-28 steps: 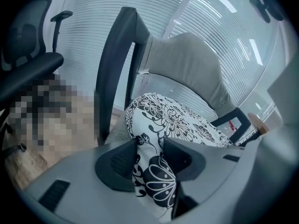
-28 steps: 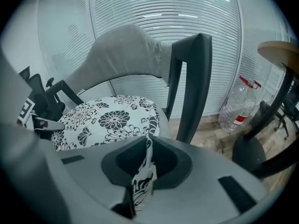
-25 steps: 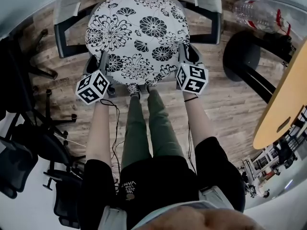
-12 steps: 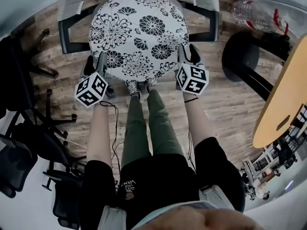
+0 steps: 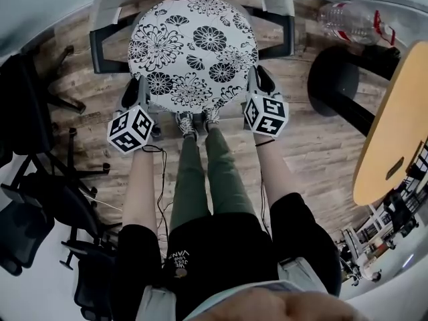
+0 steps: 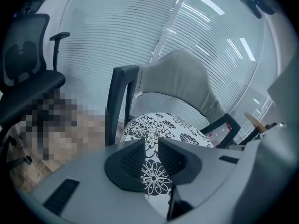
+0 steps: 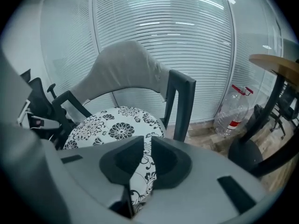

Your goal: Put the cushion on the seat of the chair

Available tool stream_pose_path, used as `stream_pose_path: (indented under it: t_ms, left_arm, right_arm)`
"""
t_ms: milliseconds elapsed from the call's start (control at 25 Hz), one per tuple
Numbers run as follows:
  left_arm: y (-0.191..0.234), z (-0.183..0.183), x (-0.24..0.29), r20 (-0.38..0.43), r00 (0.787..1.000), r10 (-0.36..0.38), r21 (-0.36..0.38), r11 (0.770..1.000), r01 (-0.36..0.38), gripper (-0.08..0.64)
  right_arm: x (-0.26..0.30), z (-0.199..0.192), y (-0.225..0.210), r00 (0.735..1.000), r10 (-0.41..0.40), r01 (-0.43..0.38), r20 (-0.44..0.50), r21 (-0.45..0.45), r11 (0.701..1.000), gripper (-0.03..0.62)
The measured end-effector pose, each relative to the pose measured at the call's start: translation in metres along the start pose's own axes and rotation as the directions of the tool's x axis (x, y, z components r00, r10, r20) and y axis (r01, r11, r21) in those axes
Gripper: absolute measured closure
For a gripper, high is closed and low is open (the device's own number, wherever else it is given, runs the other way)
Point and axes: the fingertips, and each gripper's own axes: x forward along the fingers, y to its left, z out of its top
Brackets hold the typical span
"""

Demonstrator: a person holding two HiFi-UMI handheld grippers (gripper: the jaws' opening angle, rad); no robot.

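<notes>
A round white cushion (image 5: 194, 49) with black flower print lies over the chair (image 5: 100, 49), between its black armrests, and hides the seat. My left gripper (image 5: 137, 91) grips the cushion's near left edge. My right gripper (image 5: 257, 79) grips the near right edge. In the left gripper view the printed fabric (image 6: 159, 129) is pinched between the dark pads of the left gripper (image 6: 152, 143), whose jaws are closing. In the right gripper view the cushion's rim (image 7: 112, 125) is likewise pinched in the right gripper (image 7: 147, 143), whose jaws are also closing. The grey chair back (image 6: 177, 83) rises behind the cushion.
A person's legs and shoes (image 5: 194, 122) stand at the chair's front. A large plastic water bottle (image 5: 351, 22) lies on the wooden floor at the right, next to a black table base (image 5: 334, 79) and a wooden tabletop (image 5: 394, 132). Black office chairs (image 5: 27, 112) crowd the left.
Both grippers have lifted the cushion's near edge a little, so the cushion looks slightly shorter over the chair. Both grips stay at the same spots on the rim.
</notes>
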Motion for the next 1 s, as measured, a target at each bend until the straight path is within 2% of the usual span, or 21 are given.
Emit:
stream_pose_path:
  t_ms: [80, 200, 480, 1000]
  left_arm:
    - [-0.005, 0.004, -0.004, 0.008, 1.0, -0.011, 0.019, 1.0, 0.011, 0.522]
    - [-0.016, 0.011, -0.01, 0.029, 0.999, -0.045, 0.031, 0.999, 0.044, 0.549]
    - [-0.036, 0.035, -0.03, 0.071, 0.993, -0.092, 0.027, 0.996, 0.091, 0.549]
    - [-0.079, 0.086, -0.089, 0.151, 0.977, -0.148, 0.085, 0.987, 0.136, 0.549]
  right_arm:
    - [-0.005, 0.005, 0.002, 1.0, 0.012, -0.012, 0.019, 0.0, 1.0, 0.551]
    - [-0.013, 0.012, 0.007, 0.998, 0.036, -0.037, 0.044, 0.014, 0.999, 0.574]
    - [-0.034, 0.031, 0.016, 0.994, 0.061, -0.065, 0.09, 0.045, 0.997, 0.575]
    - [-0.096, 0.079, 0.039, 0.977, 0.113, -0.12, 0.178, 0.032, 0.992, 0.575]
